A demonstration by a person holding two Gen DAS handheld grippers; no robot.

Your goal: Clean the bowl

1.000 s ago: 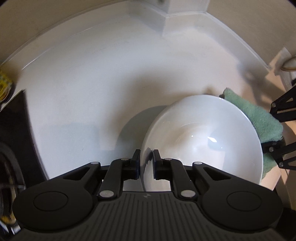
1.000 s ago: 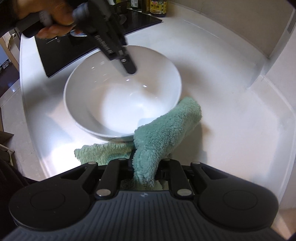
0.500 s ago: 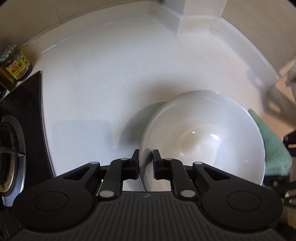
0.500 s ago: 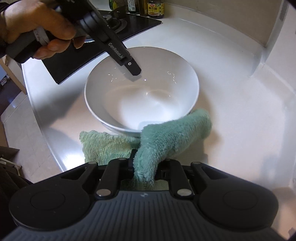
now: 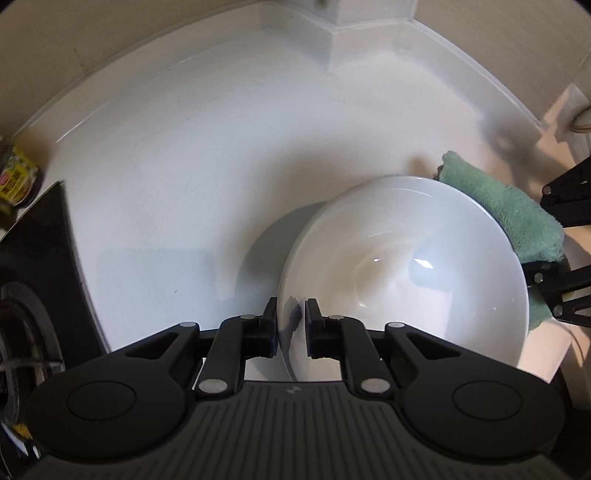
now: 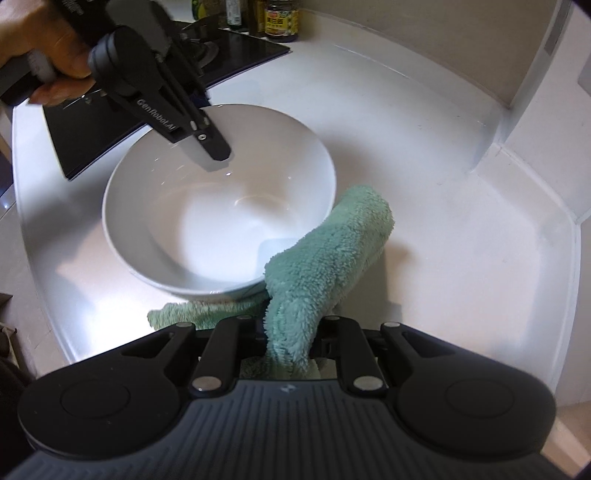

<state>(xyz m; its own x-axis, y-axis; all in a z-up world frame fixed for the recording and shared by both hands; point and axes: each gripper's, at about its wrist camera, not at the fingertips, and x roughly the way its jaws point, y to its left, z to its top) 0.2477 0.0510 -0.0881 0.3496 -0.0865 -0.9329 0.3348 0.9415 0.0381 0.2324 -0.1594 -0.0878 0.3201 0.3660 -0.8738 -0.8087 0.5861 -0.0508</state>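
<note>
The white bowl stood on the pale counter, near its front edge, beside the black hob. The left gripper straddled the bowl's rim, one finger outside the wall and one inside, the pads appearing to clamp the porcelain. This hold looked intended to steady the bowl against sliding while it was wiped. A person's hand carried that tool from the hob side.

The right gripper was closed on a fold of the green cloth. The cloth ran from the jaws up against the bowl's outer wall, with a loose flap trailing on the counter under the near rim. The cloth lay outside the bowl; none of it was seen on the inner surface, so in my judgement the wiping of the interior was not yet under way.

The bowl's interior appeared glossy, with no visible soil; small marks could not be ruled out.

Several bottles and a labelled jar stood at the back of the hob, well apart from the work. Nothing lay between cloth and bowl. The only obstruction noted was the left tool's own inner finger, occupying part of the rim the cloth would need to pass.
</note>
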